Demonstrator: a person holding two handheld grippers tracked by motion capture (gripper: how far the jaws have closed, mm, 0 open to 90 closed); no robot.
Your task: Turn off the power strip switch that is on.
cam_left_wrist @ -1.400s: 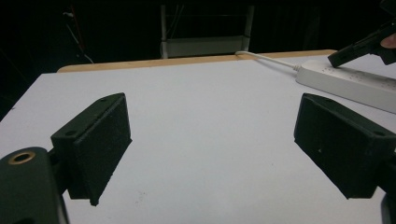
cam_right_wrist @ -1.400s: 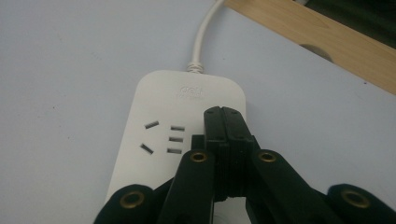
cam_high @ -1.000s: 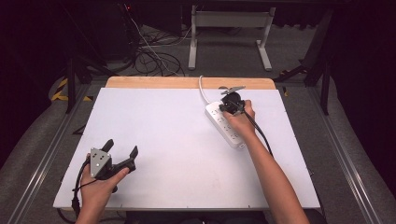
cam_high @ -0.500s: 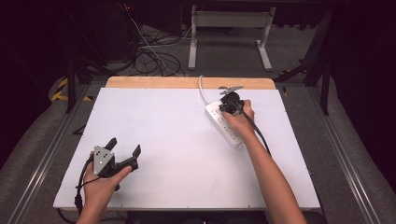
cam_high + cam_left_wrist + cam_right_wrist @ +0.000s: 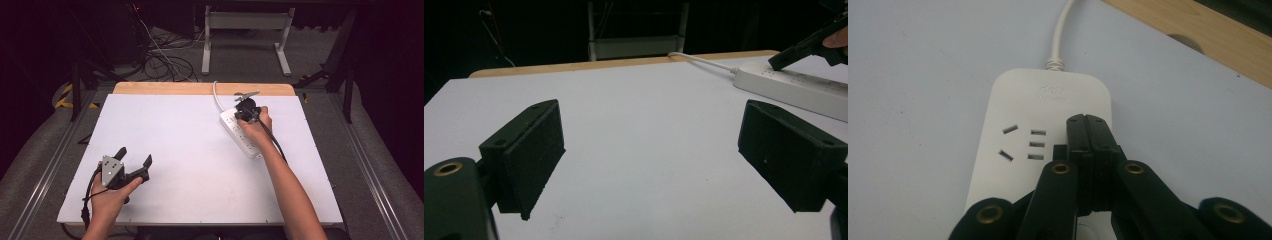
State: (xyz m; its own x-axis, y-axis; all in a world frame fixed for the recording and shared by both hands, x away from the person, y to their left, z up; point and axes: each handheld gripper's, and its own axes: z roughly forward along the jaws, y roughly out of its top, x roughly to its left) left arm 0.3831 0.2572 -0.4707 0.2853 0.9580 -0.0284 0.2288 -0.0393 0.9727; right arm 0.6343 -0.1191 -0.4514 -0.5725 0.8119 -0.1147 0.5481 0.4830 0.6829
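White tabletop is lying under me as I'm pressing my closed right gripper onto the power strip, likely its switch next, left gripper waiting wide open.

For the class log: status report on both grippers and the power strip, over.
Left gripper open, on the table's near left part. Right gripper shut, tips over the white power strip, nothing between them. Nothing in the way.

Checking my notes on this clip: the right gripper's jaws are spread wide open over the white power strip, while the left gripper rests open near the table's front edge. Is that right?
Not quite. The right gripper has its jaws shut together, tips over the white power strip, as the right gripper view shows. The left gripper does rest open near the table's front edge.
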